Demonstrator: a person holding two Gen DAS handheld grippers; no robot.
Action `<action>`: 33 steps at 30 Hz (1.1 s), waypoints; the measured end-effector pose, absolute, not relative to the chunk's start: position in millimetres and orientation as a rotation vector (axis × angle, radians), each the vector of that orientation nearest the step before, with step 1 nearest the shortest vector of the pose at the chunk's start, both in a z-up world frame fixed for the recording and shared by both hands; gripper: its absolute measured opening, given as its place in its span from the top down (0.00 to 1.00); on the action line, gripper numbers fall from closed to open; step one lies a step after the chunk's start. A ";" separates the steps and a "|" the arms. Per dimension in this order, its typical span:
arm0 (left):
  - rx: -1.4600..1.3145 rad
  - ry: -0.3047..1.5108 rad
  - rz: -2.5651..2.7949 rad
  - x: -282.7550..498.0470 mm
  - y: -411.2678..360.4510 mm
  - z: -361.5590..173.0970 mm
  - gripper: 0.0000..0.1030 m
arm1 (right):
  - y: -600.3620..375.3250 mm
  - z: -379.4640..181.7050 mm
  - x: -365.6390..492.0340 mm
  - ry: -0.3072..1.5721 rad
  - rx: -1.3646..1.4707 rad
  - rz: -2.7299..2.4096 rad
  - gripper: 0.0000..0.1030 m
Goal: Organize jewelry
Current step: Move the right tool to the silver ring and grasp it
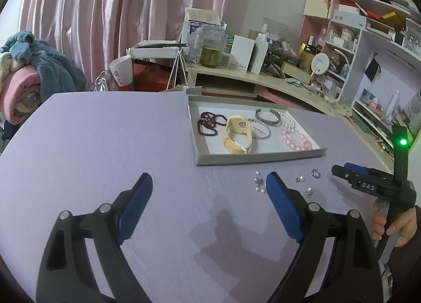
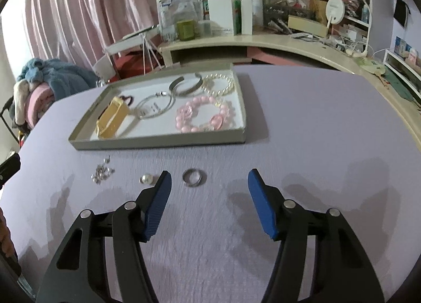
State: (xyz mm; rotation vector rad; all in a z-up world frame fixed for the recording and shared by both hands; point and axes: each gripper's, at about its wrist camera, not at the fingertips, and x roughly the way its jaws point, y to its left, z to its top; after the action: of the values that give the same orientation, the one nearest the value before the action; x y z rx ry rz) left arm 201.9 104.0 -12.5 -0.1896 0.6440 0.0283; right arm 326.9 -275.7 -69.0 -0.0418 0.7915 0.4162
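Lavender tabletop (image 2: pixel 315 119) lay under everything you worked on. Just in front of the grey tray (image 2: pixel 158 142) sat a silver ring (image 2: pixel 194 177), a pearl bead (image 2: pixel 146 178) and small studs (image 2: pixel 101 171). Your right gripper (image 2: pixel 209 184) hovered spread around the ring; your left gripper (image 1: pixel 209 187) hung released, holding nothing.

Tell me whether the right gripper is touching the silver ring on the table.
Apart. In the right wrist view the silver ring lies on bare purple table ahead of the open right gripper, with clear cloth between it and both fingertips.
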 end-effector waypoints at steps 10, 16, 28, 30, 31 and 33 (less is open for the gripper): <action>-0.198 0.665 0.019 203.6 105.0 -19.8 0.14 | -257.7 -89.0 330.9 0.866 -0.102 0.423 0.47; -0.203 0.673 0.018 205.8 106.9 -23.7 0.14 | -250.4 -91.3 333.7 0.865 -0.133 0.414 0.50; -0.204 0.693 0.016 209.7 107.2 -29.7 0.14 | -240.8 -90.7 343.6 0.848 -0.162 0.393 0.63; -0.203 0.697 0.015 211.1 106.4 -30.6 0.14 | -239.8 -90.7 343.5 0.846 -0.166 0.392 0.64; -0.203 0.699 0.014 211.5 106.0 -31.2 0.14 | -239.3 -90.6 343.1 0.843 -0.171 0.393 0.64; -0.200 0.702 0.013 212.5 104.6 -31.7 0.14 | -237.7 -90.3 341.4 0.843 -0.174 0.411 0.78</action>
State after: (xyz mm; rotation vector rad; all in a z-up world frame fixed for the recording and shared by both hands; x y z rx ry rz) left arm 212.5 104.6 -31.7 -0.2001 0.7024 0.0125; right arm 341.4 -237.7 -90.3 -0.1741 0.8431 0.4113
